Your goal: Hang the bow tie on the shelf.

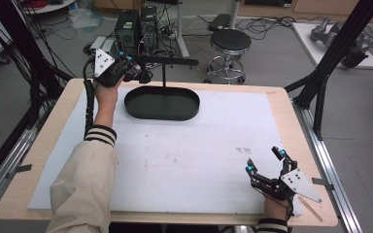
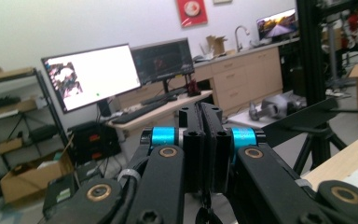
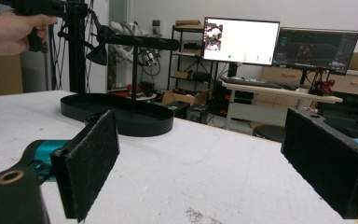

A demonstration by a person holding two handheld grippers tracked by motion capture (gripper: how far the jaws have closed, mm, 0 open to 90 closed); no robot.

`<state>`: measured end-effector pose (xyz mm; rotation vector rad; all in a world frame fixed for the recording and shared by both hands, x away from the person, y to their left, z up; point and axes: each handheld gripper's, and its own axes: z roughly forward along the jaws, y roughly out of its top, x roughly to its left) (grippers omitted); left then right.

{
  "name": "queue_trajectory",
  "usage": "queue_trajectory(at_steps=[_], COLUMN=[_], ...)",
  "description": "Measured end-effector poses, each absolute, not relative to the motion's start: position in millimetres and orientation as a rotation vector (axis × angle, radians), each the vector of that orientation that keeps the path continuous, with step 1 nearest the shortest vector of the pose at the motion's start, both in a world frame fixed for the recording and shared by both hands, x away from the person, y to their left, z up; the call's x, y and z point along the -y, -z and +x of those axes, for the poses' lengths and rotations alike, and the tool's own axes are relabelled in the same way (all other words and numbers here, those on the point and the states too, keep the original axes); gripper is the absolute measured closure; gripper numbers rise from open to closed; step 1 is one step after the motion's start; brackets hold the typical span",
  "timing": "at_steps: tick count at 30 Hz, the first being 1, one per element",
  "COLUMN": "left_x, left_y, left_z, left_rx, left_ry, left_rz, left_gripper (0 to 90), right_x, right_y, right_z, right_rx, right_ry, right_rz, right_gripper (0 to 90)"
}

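Note:
A black stand rests on the far side of the white mat: an oval tray base, a thin upright post and a horizontal bar on top. My left gripper is raised at the bar's left end, jaws pressed together. A small dark piece hangs just below them; I cannot tell what it is. My right gripper rests low near the table's front right corner, open, with nothing between its pads. From there the tray and bar lie ahead to the left.
The white mat covers most of the wooden table. Beyond the far edge stand a round stool and computer towers. A black frame leg rises at the right. Monitors sit on a desk behind.

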<state>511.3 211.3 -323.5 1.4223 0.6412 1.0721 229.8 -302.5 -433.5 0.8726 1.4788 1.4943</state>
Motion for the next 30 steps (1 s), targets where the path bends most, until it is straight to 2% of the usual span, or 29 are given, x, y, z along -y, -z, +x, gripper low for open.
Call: queue_trajectory(at_steps=[13, 16, 18, 19, 25, 30], left_x=[-231, -236, -240, -243, -255, -264], left_y=[348, 356, 359, 360, 364, 354], left_z=[522, 517, 514, 512, 488, 458], left_rx=[-0.763, -0.783, -0.830, -0.855, -0.895, -0.895], left_ry=[-1.100, -1.089, -1.051, -1.044, -1.009, -0.990], left_rz=[1.481, 1.481, 1.467, 1.461, 1.425, 1.349], left_gripper=[85.8, 77.6, 61.0, 56.9, 38.1, 27.2], right_x=[296, 295, 295, 295, 297, 300], right_y=[432, 432, 432, 432, 434, 435], right_z=[229, 230, 230, 230, 231, 232], right_rx=[-1.492, -1.493, -1.497, -1.499, -1.483, -1.473], right_ry=[-1.476, -1.474, -1.469, -1.467, -1.463, -1.448], right_rz=[0.846, 0.845, 0.841, 0.841, 0.860, 0.873], right_gripper=[10.5, 10.5, 10.5, 10.5, 10.5, 10.5])
